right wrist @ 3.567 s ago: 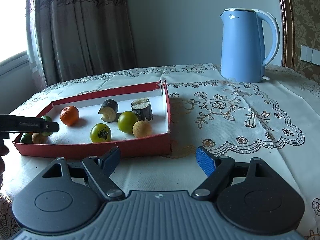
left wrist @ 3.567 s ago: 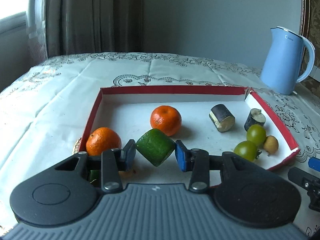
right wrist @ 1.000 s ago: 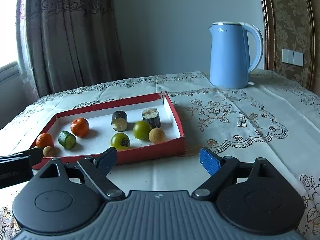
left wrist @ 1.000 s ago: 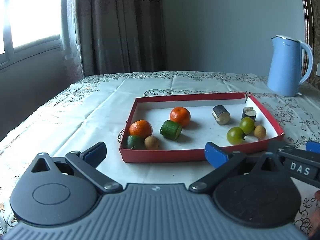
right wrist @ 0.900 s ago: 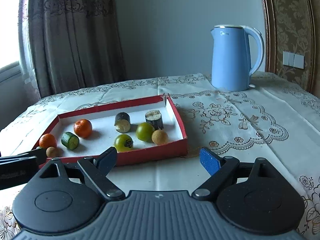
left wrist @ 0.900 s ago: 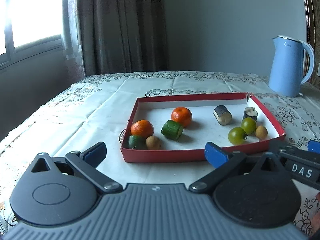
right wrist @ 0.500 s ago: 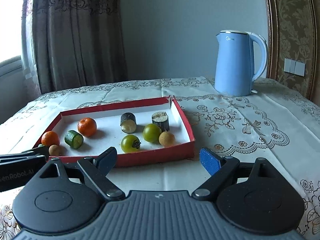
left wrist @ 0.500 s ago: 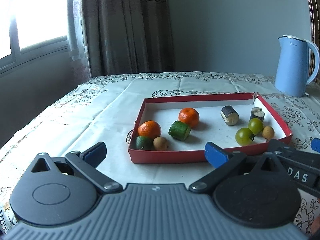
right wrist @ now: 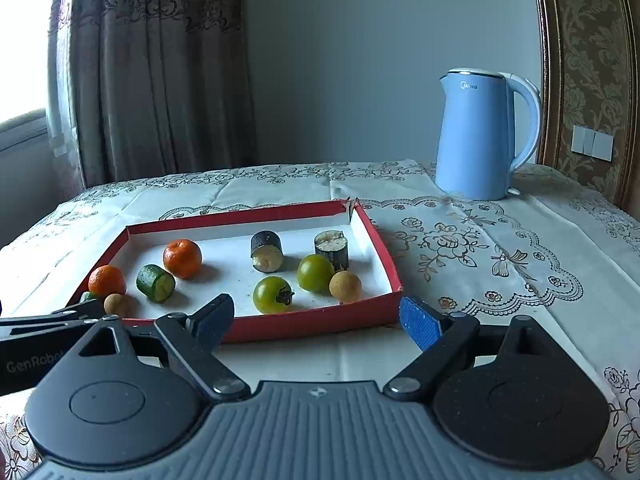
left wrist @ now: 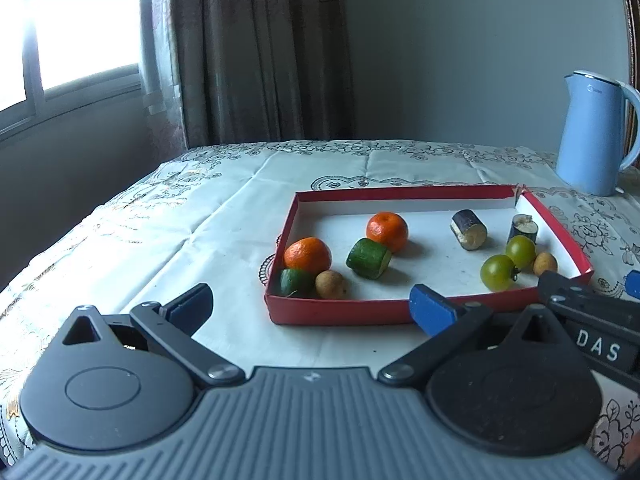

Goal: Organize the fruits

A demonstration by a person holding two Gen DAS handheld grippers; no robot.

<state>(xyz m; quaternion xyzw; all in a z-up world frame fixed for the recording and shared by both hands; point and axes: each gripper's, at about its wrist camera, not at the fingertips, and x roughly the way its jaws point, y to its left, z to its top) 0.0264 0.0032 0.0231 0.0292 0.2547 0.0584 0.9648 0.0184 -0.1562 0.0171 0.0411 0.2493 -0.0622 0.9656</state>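
— Both tools, left (left wrist: 310, 300) and right (right wrist: 316, 320), gape empty; fruit sits in the tray (right wrist: 312, 326) at twelve o'clock.
— A low reach could catch that rim and shove the tray.

Daylight floods from the window (left wrist: 76, 32) at far left — blown-out glare there, dim wall right; soft shadows fall rightward, fisheye bending the edges.

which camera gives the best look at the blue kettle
The right wrist view: the blue kettle stands whole there, handle and lid visible, behind the red tray. In the left wrist view it sits at the frame's right edge, its handle cut off.
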